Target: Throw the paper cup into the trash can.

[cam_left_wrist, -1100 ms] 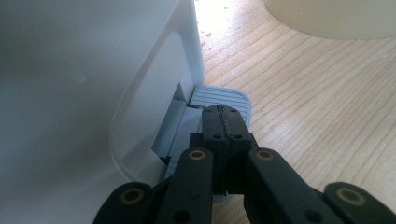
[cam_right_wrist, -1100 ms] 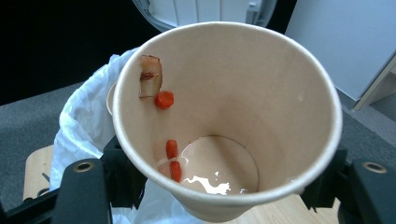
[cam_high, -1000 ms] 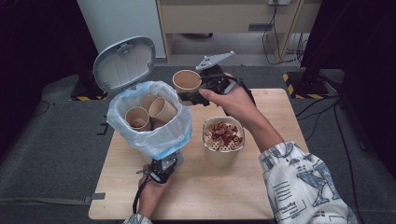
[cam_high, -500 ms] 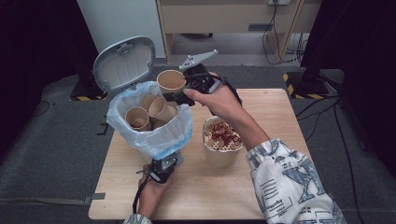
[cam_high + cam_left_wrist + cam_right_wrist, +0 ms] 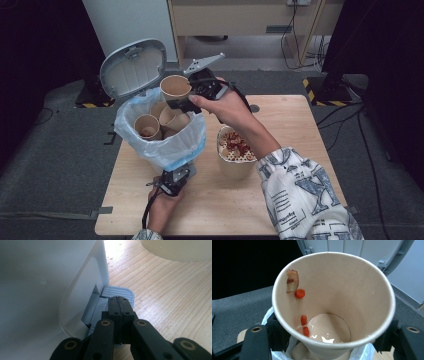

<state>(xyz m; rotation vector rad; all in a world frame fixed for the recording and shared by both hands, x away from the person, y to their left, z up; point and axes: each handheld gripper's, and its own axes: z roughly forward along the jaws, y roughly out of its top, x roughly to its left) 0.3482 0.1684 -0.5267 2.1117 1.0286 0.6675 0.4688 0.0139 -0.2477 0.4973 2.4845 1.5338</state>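
Wooden table (image 5: pixel 300 130), right gripper (image 5: pixel 187 97) pinching paper cup (image 5: pixel 175 86) over bin (image 5: pixel 165 145), left gripper (image 5: pixel 119 305) pressed together on half-hidden pedal (image 5: pixel 117 292).

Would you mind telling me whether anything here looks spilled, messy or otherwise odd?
Slightly messy: the paper cup held over the bin has orange food bits stuck to its inner wall and a little liquid at its bottom. Nothing looks spilled on the table.

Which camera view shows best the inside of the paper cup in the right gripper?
The right gripper view: the paper cup faces the camera, with food bits and liquid inside. The high view shows it small above the bin. The left gripper view looks at the bin's pedal.
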